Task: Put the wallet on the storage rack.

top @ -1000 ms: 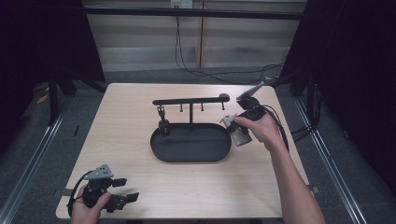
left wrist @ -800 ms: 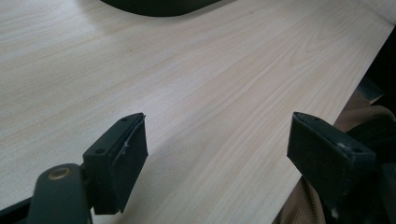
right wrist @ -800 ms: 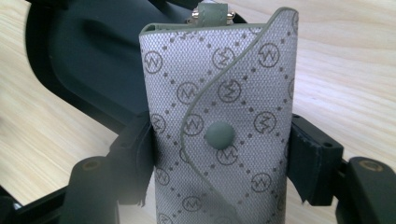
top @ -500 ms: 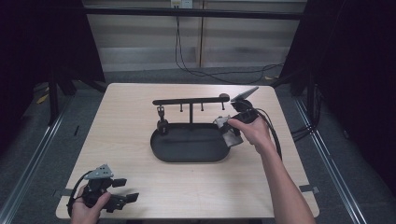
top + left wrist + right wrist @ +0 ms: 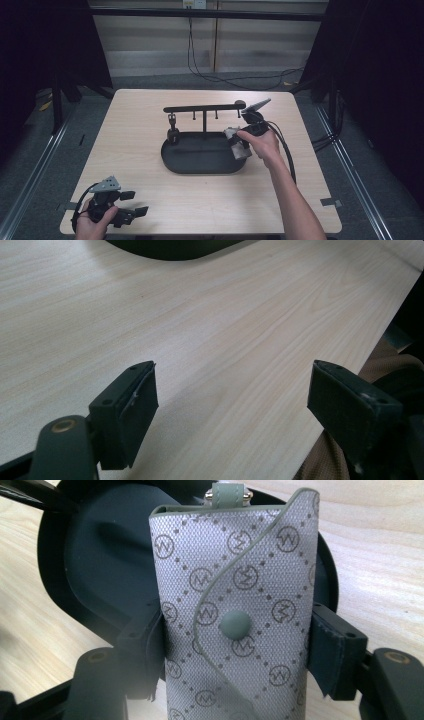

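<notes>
Bare wood surrounds the black oval tray (image 5: 200,162) on the pale table (image 5: 140,125), with open room to its left and along the near edge. At the tray's far side stands a black rack (image 5: 204,107) with a crossbar, and a small dark item (image 5: 173,134) hangs near its left end. The right gripper (image 5: 239,145) is held over the tray's right end, the forearm reaching in from the lower right with its cable trailing back along the arm. Its jaws are clamped on both sides of a grey patterned key pouch (image 5: 237,620), which the right gripper view shows close up: a curved flap, a round snap and a small loop at the top, poised above the tray's dark floor. The left gripper (image 5: 131,202) lies low at the near left corner, well apart from the tray. In the left gripper view its jaws stand wide with nothing between them, and the tray's rim (image 5: 170,246) sits at the top.
</notes>
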The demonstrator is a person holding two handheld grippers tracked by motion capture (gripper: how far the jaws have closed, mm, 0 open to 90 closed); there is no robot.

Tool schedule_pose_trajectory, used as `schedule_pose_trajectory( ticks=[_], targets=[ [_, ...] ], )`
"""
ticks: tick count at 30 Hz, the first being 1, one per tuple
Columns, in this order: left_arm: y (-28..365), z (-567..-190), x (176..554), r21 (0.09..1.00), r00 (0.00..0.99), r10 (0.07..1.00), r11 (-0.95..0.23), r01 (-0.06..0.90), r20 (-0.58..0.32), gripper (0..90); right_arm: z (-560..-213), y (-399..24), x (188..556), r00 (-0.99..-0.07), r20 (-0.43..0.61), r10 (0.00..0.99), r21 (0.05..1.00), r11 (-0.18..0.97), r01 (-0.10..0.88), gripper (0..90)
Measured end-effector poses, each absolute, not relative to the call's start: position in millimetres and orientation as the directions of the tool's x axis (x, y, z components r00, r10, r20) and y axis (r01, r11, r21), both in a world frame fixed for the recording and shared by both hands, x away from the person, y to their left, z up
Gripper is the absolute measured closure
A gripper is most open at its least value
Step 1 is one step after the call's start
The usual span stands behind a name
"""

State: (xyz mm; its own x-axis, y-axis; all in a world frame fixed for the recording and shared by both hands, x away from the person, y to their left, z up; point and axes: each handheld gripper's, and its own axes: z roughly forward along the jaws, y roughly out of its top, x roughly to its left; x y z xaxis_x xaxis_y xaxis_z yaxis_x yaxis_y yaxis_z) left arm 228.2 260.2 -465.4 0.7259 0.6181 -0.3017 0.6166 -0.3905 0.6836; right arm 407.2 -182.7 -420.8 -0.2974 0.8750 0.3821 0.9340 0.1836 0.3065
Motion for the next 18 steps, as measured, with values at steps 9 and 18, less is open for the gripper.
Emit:
schedule_pose_trajectory(
  ticks=[9,18],
  targets=[
    [260.4,-465.5,228.3,0.683,0.726,0.618,-0.391,0.617,-0.302,20.1,-430.6,-180.7,409.6,-0.262,0.43,0.864,0.307,0.133,0.942,32.9],
    [260.4,-465.6,228.7,0.681,0.729,0.615,-0.398,0.615,-0.3,20.0,-440.8,-188.1,408.7,-0.22,0.441,0.87,0.294,0.091,0.952,32.8]
  ],
)
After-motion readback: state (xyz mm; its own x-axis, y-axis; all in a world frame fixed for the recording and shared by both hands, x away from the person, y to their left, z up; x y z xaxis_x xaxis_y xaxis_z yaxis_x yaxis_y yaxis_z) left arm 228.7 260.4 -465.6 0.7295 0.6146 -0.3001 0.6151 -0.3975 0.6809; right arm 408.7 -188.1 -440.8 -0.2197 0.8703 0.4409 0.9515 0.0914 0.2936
